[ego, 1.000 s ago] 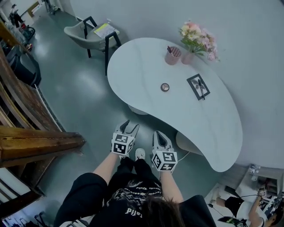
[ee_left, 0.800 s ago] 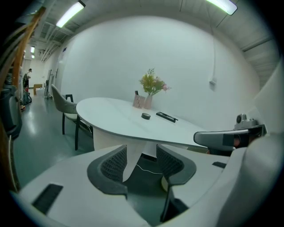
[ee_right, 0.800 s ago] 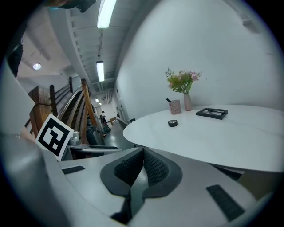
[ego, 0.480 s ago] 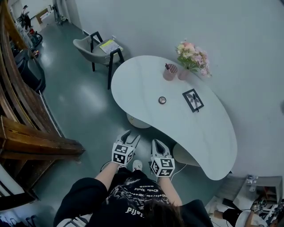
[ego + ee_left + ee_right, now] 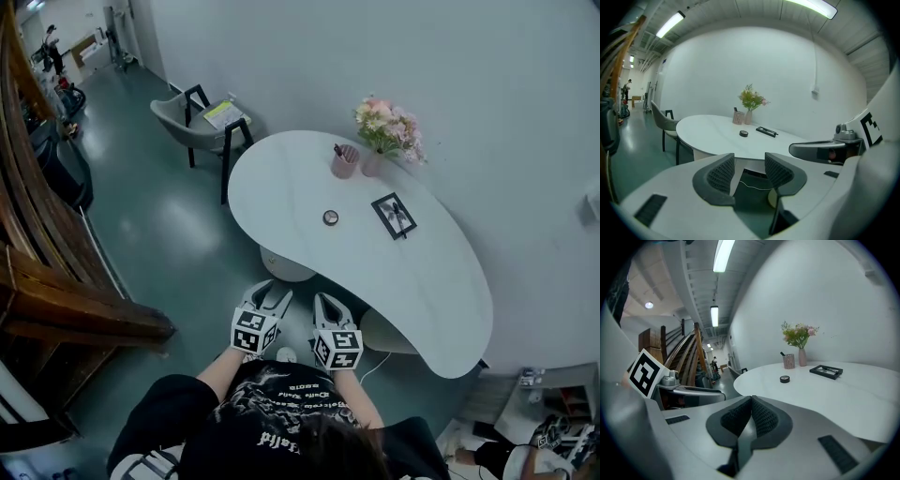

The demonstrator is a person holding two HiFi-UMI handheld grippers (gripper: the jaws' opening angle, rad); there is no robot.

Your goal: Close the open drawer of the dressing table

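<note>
The dressing table (image 5: 309,192) is a white kidney-shaped top on white pedestals (image 5: 286,265) against the wall; no view shows an open drawer. My left gripper (image 5: 270,298) hangs in the air short of the table's near edge. Its jaws (image 5: 749,171) are open with nothing between them and have just been closing a little. My right gripper (image 5: 328,305) is beside it, shut with its pads (image 5: 751,416) together and nothing in them. Each gripper shows in the other's view: the right gripper (image 5: 820,151) and the left gripper (image 5: 689,392).
On the table are a pink pen cup (image 5: 344,161), a vase of flowers (image 5: 384,127), a small round dark item (image 5: 330,217) and a black frame (image 5: 394,215). A grey chair (image 5: 202,117) stands at the far left end. A wooden staircase (image 5: 56,300) runs along the left.
Both grippers have risen a little and now sit lower in the head view, closer to the person's body. The table looks smaller and farther away.
</note>
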